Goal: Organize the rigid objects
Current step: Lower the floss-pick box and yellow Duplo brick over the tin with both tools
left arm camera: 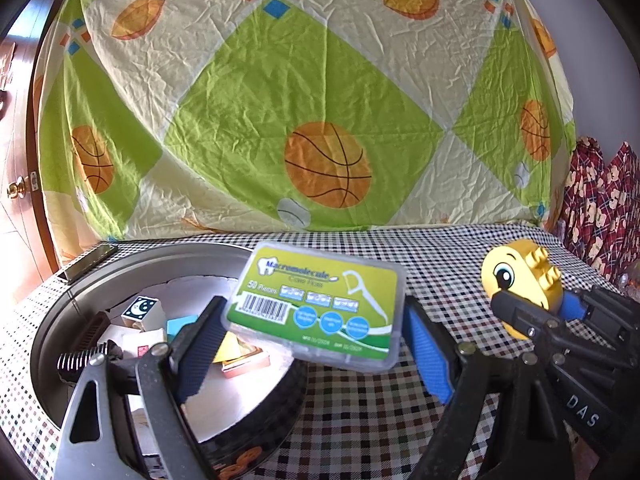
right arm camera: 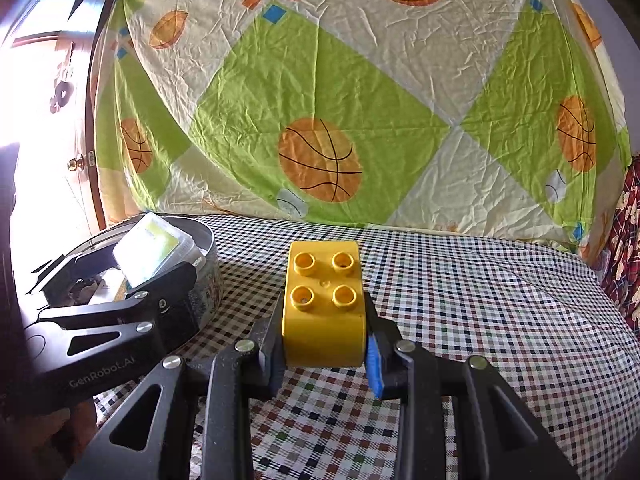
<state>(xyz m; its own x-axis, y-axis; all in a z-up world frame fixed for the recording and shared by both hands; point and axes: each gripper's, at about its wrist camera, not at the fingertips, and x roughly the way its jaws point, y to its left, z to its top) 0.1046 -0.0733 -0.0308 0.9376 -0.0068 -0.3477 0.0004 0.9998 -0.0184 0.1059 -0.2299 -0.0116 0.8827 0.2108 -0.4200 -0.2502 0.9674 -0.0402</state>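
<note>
My left gripper (left arm camera: 312, 344) is shut on a clear box of dental floss picks (left arm camera: 320, 304) with a green label, held tilted over the right rim of a round metal tin (left arm camera: 80, 280). The tin holds several small items, among them a cube with a moon picture (left arm camera: 144, 310). My right gripper (right arm camera: 324, 344) is shut on a yellow toy brick (right arm camera: 324, 308) with studs on top, held just above the checked tablecloth. In the left wrist view the brick (left arm camera: 516, 280) shows a cartoon eye, right of the floss box. The right wrist view shows the tin (right arm camera: 200, 264) at left with the floss box (right arm camera: 152, 248) over it.
A checked tablecloth (right arm camera: 480, 300) covers the table. A green and cream sheet with basketball prints (left arm camera: 320, 100) hangs behind as a backdrop. A dark flat bar (left arm camera: 86, 264) lies at the table's back left corner. A wooden door (left arm camera: 16, 184) stands at far left.
</note>
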